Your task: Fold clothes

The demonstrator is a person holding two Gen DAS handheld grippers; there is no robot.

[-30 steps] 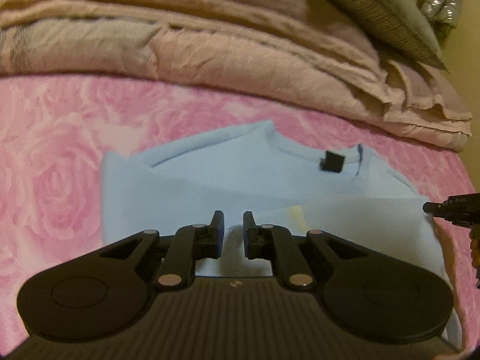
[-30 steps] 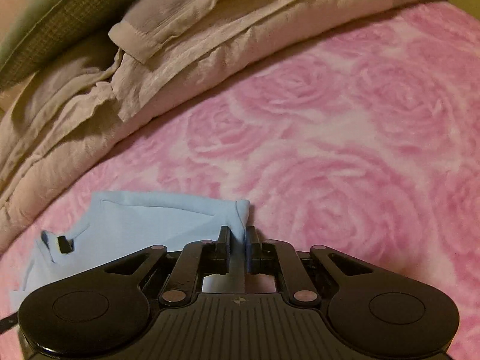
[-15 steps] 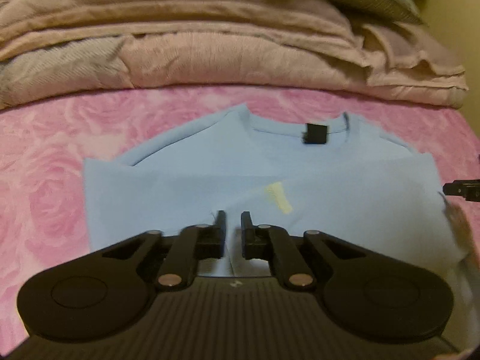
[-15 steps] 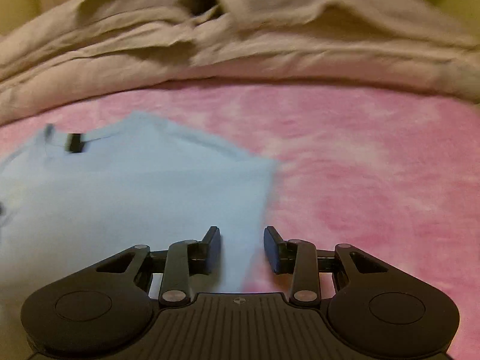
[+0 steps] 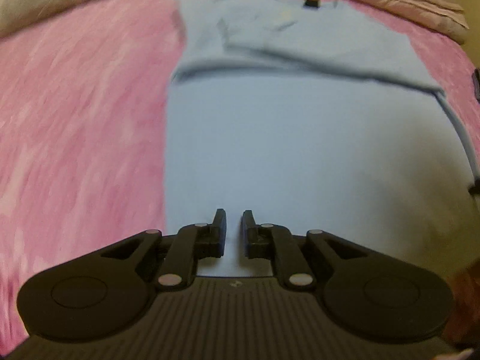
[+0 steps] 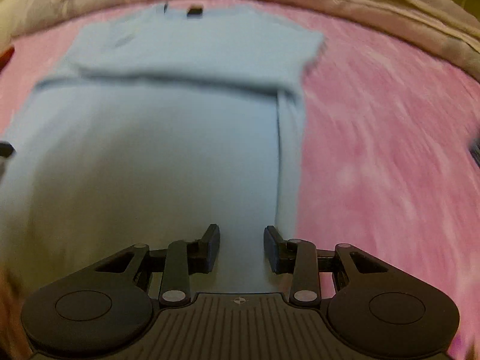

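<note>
At collar (image 5: pixel 312 2): black label, writing unreadable.

Pulled back from the collar end toward the hem: left gripper (image 5: pixel 233 219) and right gripper (image 6: pixel 241 234) now over the lower body of the light blue T-shirt (image 5: pixel 300 150), formerly up near the neckline. Right jaws spread apart, formerly pinched on the shirt's edge. Collar tag (image 6: pixel 195 11) now far off

A home bedroom: pink rose-patterned bedspread (image 5: pixel 75 105) with beige bedding (image 6: pixel 360 0) piled behind.
</note>
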